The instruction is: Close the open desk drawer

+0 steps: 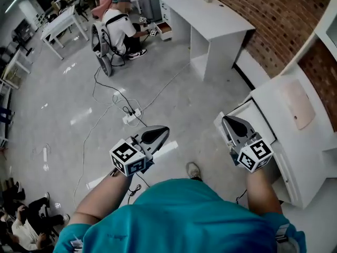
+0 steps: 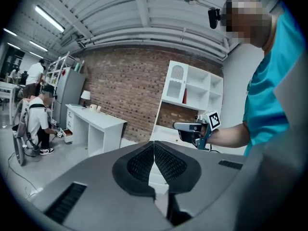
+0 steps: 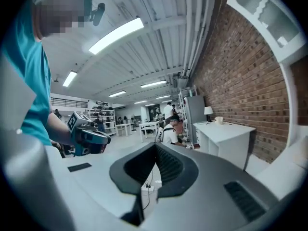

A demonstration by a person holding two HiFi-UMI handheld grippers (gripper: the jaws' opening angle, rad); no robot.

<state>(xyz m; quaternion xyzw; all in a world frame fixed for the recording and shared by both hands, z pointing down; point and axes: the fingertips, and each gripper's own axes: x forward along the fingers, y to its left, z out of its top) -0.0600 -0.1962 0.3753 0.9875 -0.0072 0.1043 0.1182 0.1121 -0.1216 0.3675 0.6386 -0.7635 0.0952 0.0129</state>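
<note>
The white desk stands at my right against the brick wall, and its top drawer is pulled out towards me. My right gripper hovers over the drawer's front corner, jaws shut and holding nothing; whether it touches the drawer I cannot tell. My left gripper hangs over the floor to the left, well away from the drawer, also shut and holding nothing. In the left gripper view the pads meet, with the right gripper beyond them. In the right gripper view the pads meet as well.
A power strip with trailing cables lies on the floor ahead. A second white desk stands farther back, where a crouching person works at its drawer. A white shelf unit rises over my desk.
</note>
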